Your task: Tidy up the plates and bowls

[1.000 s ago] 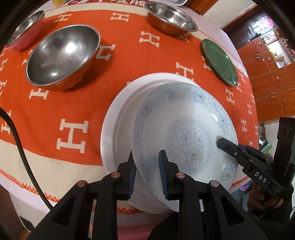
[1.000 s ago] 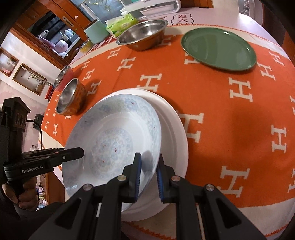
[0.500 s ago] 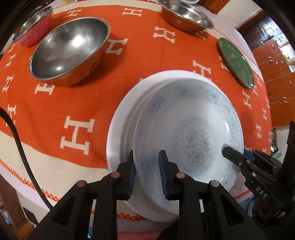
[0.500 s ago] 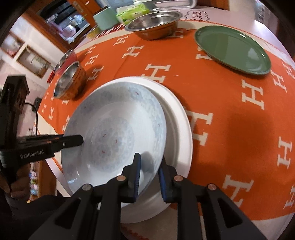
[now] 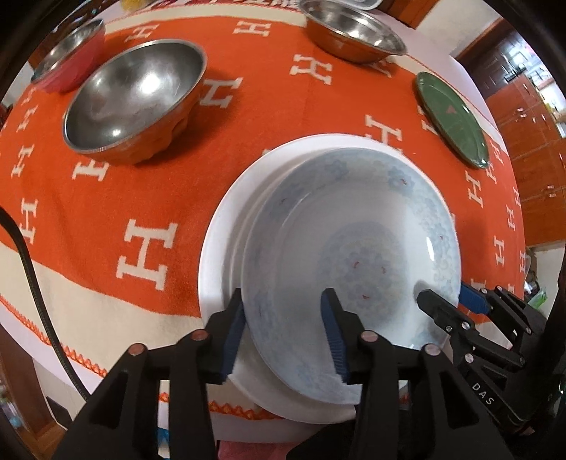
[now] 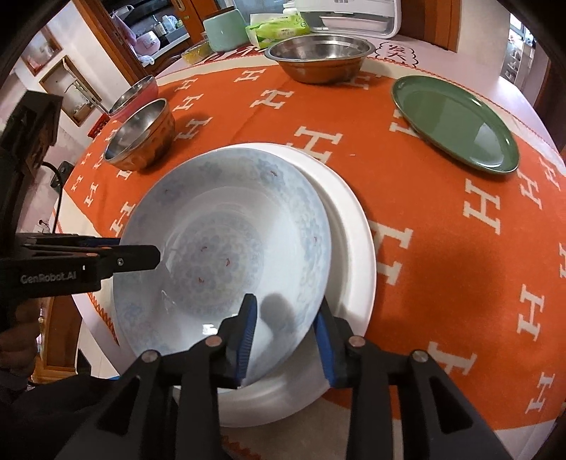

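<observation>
A blue-patterned white plate [image 5: 353, 254] rests on a larger plain white plate [image 5: 219, 247] at the table's near edge; both also show in the right wrist view, the patterned plate [image 6: 226, 254] on the white plate [image 6: 350, 233]. My left gripper [image 5: 283, 329] is open, its fingers astride the patterned plate's near rim. My right gripper [image 6: 284, 329] is open too, astride the opposite rim. Each gripper shows in the other's view, the right gripper [image 5: 445, 304] and the left gripper [image 6: 138, 253], at the plate's edge.
On the orange H-patterned cloth [image 5: 247, 116] stand a steel bowl [image 5: 134, 95], a red-sided steel bowl [image 5: 67, 56], a wide steel basin [image 5: 353, 32] and a green plate [image 5: 452, 120]. A tissue pack [image 6: 279, 32] and green canister [image 6: 226, 28] sit at the back.
Both grippers have opened from shut on the patterned plate's rim. The plate has settled lower onto the white plate.
</observation>
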A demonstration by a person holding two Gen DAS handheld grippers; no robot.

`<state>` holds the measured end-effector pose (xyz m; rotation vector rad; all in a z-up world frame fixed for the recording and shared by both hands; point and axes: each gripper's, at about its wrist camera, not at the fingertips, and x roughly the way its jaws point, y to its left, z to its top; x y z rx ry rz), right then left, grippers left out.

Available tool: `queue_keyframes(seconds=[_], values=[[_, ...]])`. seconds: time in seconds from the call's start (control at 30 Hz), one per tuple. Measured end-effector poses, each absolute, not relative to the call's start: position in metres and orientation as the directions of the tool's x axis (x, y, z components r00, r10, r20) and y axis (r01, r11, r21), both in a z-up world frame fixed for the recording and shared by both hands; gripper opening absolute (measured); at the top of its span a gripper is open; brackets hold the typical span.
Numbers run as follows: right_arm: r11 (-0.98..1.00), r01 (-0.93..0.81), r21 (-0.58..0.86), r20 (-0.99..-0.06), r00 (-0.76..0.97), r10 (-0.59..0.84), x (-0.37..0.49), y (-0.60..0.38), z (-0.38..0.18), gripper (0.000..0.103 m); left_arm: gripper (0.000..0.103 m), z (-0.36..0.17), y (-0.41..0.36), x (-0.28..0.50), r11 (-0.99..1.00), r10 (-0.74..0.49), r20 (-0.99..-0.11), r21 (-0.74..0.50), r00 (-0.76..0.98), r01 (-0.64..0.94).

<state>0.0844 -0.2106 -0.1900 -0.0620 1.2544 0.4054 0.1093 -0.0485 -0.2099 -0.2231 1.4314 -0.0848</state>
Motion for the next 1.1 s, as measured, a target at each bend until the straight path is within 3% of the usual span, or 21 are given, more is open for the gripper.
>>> queue_keyframes(seconds=[0.1, 0.23, 0.33, 0.47, 0.57, 1.1], values=[[0.935, -0.311, 0.172, -0.938, 0.240, 0.252, 0.083, -0.211, -0.182, 0.034, 0.048, -0.202, -0.047, 0.109, 0.973, -0.207, -0.968, -0.218, 0.139, -0.075], [0.937, -0.301, 0.178, -0.927, 0.269, 0.262, 0.081, -0.208, -0.160, 0.043, 0.050, -0.182, -0.040, 0.107, 0.963, -0.253, -0.954, -0.265, 0.162, -0.056], [0.939, -0.297, 0.173, -0.912, 0.312, 0.267, 0.080, -0.203, -0.144, 0.048, 0.062, -0.159, -0.039, 0.109, 0.960, -0.272, -0.937, -0.279, 0.218, -0.001], [0.954, -0.264, 0.144, -0.880, 0.407, 0.245, 0.074, -0.195, -0.121, 0.052, 0.063, -0.131, -0.041, 0.112, 0.956, -0.294, -0.910, -0.277, 0.292, 0.099], [0.966, -0.225, 0.124, -0.851, 0.477, 0.220, 0.069, -0.191, -0.109, 0.052, 0.071, -0.115, -0.040, 0.117, 0.943, -0.325, -0.893, -0.280, 0.310, 0.182], [0.991, 0.113, 0.066, -0.687, 0.726, -0.037, 0.017, -0.165, -0.051, 0.062, 0.076, -0.055, -0.034, 0.115, 0.840, -0.433, -0.815, -0.210, 0.385, 0.500]])
